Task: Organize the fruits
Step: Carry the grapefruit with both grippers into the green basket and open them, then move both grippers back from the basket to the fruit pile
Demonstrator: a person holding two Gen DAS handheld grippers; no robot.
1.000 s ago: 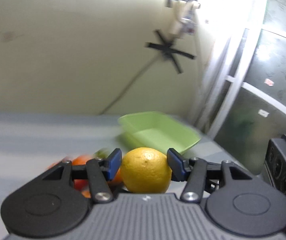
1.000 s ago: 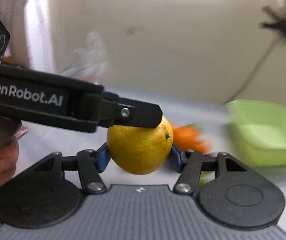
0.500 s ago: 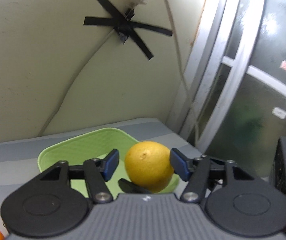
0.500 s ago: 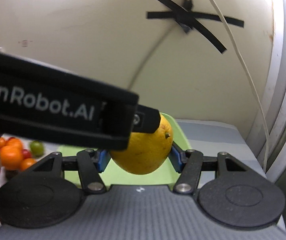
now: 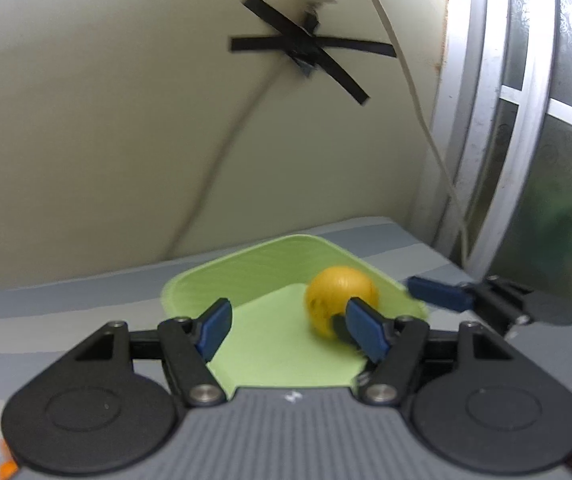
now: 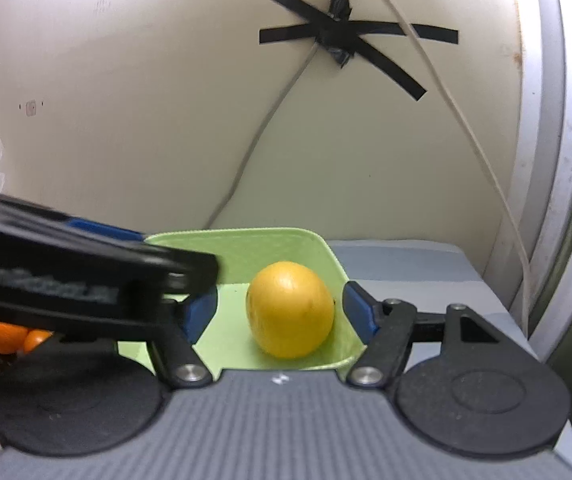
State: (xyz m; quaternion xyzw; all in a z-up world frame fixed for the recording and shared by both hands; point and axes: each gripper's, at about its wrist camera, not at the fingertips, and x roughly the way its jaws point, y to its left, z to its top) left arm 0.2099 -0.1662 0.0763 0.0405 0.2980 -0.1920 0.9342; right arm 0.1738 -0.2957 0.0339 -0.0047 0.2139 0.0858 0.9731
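Taped wall behind, the green tray [image 6: 327,250] holds the yellow fruit [image 6: 290,310] – released, both the left gripper [image 5: 287,326] and right gripper [image 6: 282,312] opening. Risk: it rolls against the tray's low right rim – or a withdrawing finger knocks it.

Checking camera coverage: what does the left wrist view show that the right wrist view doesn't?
Left wrist only: the right claw reaching in from the right, and frosted window panes. Right wrist only: oranges at far left and the left claw's body crossing. Both: the lemon loose in the green tray, both claws' jaws opening, and taped cables.
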